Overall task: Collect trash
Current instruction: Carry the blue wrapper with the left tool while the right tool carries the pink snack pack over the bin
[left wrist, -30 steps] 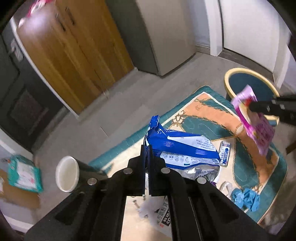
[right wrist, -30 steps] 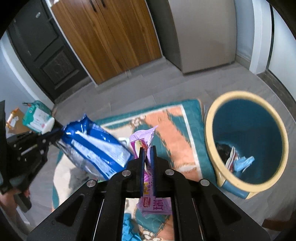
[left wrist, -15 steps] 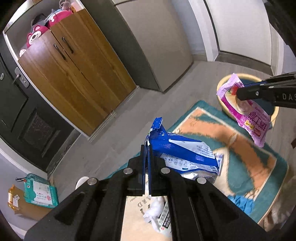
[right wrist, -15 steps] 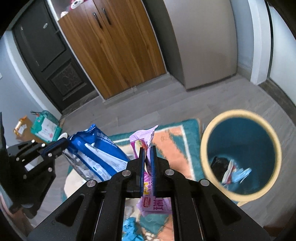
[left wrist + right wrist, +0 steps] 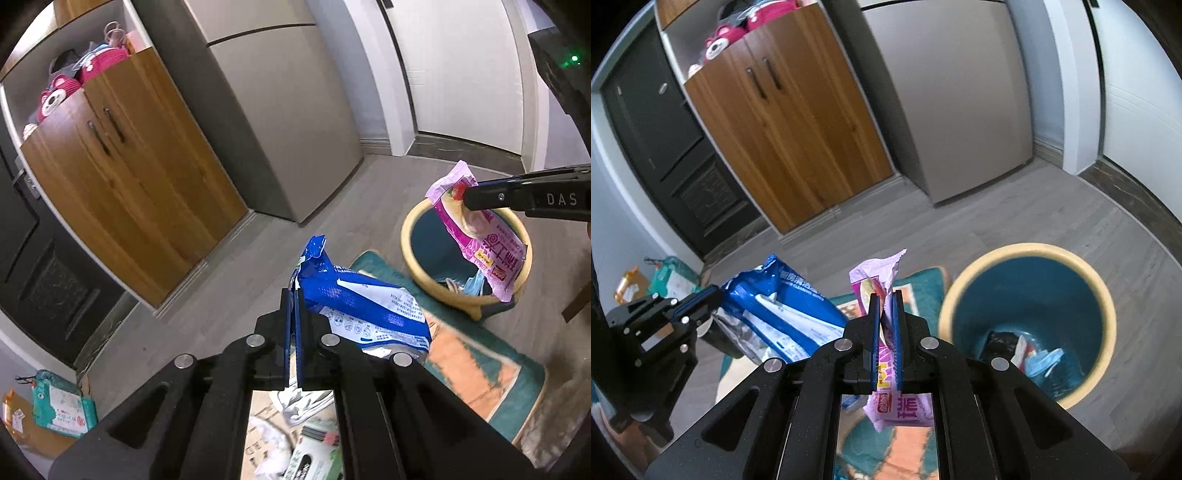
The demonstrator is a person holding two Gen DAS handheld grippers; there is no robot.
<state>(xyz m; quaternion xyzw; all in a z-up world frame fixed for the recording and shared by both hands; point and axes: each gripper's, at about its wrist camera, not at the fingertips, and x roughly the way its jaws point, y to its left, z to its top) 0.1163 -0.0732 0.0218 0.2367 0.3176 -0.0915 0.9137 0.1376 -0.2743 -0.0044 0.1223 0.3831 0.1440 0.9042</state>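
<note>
My left gripper (image 5: 293, 295) is shut on a blue and white wipes packet (image 5: 364, 308) and holds it in the air above the rug. It shows at the left in the right wrist view (image 5: 714, 295), with the blue packet (image 5: 783, 314). My right gripper (image 5: 885, 299) is shut on a pink snack wrapper (image 5: 877, 280), held up just left of the bin. In the left wrist view the right gripper (image 5: 469, 194) holds the pink wrapper (image 5: 480, 236) over the bin (image 5: 413, 254). The round bin (image 5: 1106, 306), blue with a yellow rim, holds some trash at its bottom.
A teal and orange rug (image 5: 476, 373) lies on the grey floor with more litter below my left gripper (image 5: 295, 402). A wooden cabinet (image 5: 790, 122), a grey fridge (image 5: 953, 92) and a dark door (image 5: 665, 155) stand behind. A teal pack (image 5: 62, 404) lies by the wall.
Both grippers have risen with their packets. The right one has carried the pink wrapper closer to the bin, which now sits nearer in both views.
</note>
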